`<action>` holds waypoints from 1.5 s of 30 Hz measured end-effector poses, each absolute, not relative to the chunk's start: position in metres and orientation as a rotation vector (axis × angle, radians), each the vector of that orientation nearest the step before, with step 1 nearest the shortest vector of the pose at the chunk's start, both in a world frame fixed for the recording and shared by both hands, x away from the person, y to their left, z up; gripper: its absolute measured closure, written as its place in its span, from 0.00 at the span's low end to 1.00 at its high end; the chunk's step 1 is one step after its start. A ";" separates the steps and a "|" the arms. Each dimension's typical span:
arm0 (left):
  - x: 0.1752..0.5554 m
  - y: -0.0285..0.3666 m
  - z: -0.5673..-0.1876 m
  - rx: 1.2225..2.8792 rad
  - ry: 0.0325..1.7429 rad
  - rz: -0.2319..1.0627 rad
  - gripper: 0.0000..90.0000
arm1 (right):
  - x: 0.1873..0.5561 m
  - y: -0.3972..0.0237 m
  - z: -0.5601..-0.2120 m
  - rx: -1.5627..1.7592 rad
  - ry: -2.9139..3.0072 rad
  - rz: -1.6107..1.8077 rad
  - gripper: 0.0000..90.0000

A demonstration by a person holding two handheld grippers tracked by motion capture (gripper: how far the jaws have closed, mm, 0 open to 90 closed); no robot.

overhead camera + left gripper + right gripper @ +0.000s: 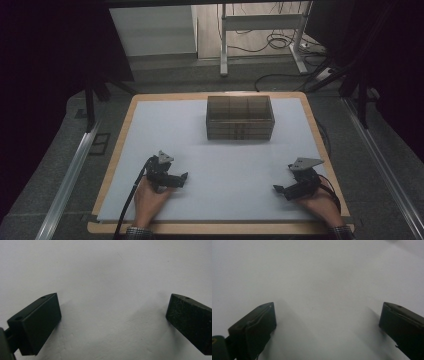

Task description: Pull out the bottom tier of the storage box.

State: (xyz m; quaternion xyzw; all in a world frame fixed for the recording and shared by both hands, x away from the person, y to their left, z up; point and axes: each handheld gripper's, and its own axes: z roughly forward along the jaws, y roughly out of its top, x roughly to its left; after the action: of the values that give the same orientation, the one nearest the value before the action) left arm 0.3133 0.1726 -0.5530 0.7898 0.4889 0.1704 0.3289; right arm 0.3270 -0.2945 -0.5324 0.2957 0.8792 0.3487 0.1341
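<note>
a white sheet (220,150) covers most of a light wooden table (120,135) in the middle of the high view. at the upper centre of the sheet, toward its far edge, stands a brown slatted crate (240,117) with inner dividers; what its compartments hold cannot be told from here

the left gripper (181,178) lies at the lower left of the sheet, held by the person's left hand (150,197), a black cable (127,202) trailing from it toward the bottom edge of the frame. its tips point toward the middle of the frame. in the left gripper view its jaws stand wide apart, one at the lower left and one at the right edge, with bare white sheet (110,290) between them and nothing held

the right gripper (278,189) sits at the lower right of the sheet in the right hand (320,205), tips pointing toward the middle. in the right gripper view its jaws are likewise spread wide over plain white sheet (324,290), gripping nothing

both grippers are well apart from the crate and from each other
</note>
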 end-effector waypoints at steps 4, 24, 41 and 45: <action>0.313 0.173 -0.553 2.068 1.280 0.446 0.00 | 0.327 -0.294 -0.532 0.852 2.551 1.005 0.00; 0.313 0.173 -0.553 2.067 1.279 0.448 0.00 | 0.327 -0.294 -0.532 0.850 2.548 1.002 0.00; 0.313 0.173 -0.553 2.068 1.279 0.448 0.00 | 0.326 -0.291 -0.524 0.813 2.565 0.977 0.13; 0.313 0.173 -0.553 2.068 1.279 0.448 0.00 | 0.326 -0.289 -0.519 0.782 2.554 0.972 0.15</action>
State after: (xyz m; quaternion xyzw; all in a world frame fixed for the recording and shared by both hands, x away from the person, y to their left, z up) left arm 0.3132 0.1726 -0.5530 0.7901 0.4884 0.1713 0.3283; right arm 0.3263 -0.2893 -0.5190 0.2719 0.8886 0.3381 0.1491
